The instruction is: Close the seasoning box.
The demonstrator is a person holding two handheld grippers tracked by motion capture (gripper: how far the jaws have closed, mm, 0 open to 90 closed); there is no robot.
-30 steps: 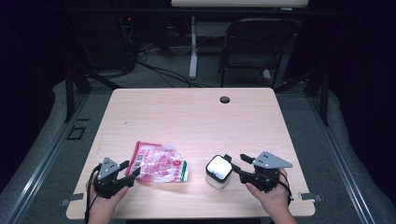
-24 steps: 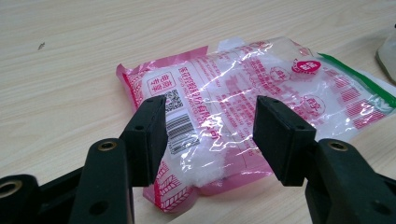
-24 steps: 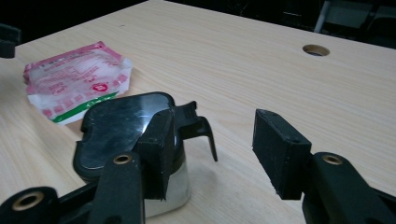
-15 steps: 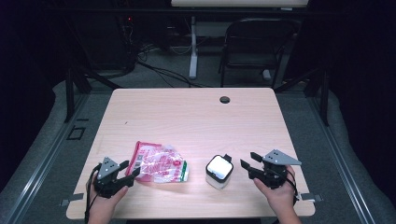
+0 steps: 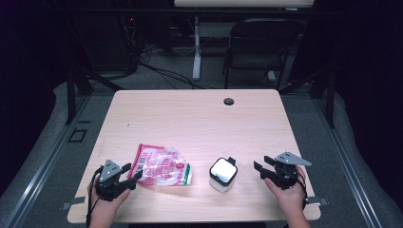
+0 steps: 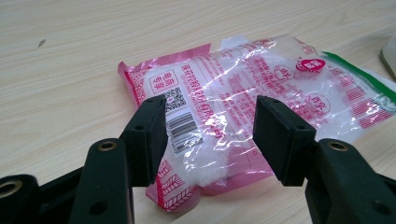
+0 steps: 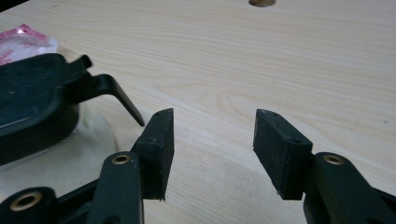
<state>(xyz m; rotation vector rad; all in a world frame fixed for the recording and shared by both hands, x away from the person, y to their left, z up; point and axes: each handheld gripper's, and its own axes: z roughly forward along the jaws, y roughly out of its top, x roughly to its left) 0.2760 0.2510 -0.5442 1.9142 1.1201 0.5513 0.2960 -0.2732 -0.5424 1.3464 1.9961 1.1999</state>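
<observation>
A crinkled pink and clear plastic bag (image 5: 161,166) (image 6: 243,88) of white stuff lies flat on the front left of the table. My left gripper (image 5: 134,174) (image 6: 210,126) is open at the bag's left end, one jaw on each side of its barcode corner. A small white container with a black lid and latch (image 5: 222,174) (image 7: 32,112) stands right of the bag. To the container's right, a short gap away, my right gripper (image 5: 259,169) (image 7: 212,126) is open over bare wood, holding nothing.
The light wooden table (image 5: 190,118) has a round cable hole (image 5: 229,101) (image 7: 261,2) near its far edge. A black chair (image 5: 259,47) and cables stand on the floor beyond. The table's near edge runs just below both hands.
My right gripper has drawn back to the right, away from the container it was close against. The left gripper, bag and container have not moved.
</observation>
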